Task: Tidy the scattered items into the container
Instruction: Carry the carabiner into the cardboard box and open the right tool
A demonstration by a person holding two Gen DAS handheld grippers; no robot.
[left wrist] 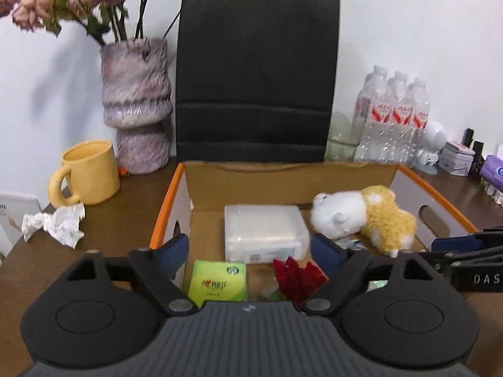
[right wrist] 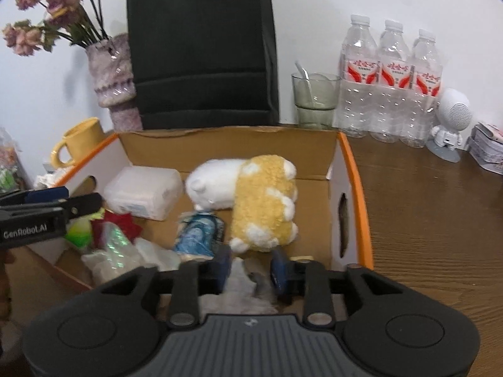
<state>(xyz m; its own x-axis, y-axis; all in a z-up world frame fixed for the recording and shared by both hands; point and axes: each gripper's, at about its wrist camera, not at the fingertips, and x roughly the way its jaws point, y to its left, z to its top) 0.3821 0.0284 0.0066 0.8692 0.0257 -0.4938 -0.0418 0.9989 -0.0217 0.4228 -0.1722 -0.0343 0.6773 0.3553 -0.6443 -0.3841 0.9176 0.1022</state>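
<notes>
An open cardboard box (left wrist: 283,185) with orange-edged sides stands on the brown table; it also shows in the right wrist view (right wrist: 226,144). Inside lie a white-and-yellow plush toy (left wrist: 364,216) (right wrist: 251,194), a clear plastic case (left wrist: 264,232) (right wrist: 141,191), a green tissue pack (left wrist: 217,282), a red item (left wrist: 298,276) (right wrist: 122,223) and a blue packet (right wrist: 198,232). My left gripper (left wrist: 250,251) is open and empty over the box's near edge. My right gripper (right wrist: 250,267) is shut on a grey-white crumpled tissue (right wrist: 242,286) over the box's near right corner.
A crumpled paper (left wrist: 56,226) lies on the table left of the box, by a yellow mug (left wrist: 88,172). A purple vase (left wrist: 135,103), a black paper bag (left wrist: 254,75), a glass (right wrist: 314,97), water bottles (right wrist: 389,81), a small white figure (right wrist: 449,125) and tins stand behind.
</notes>
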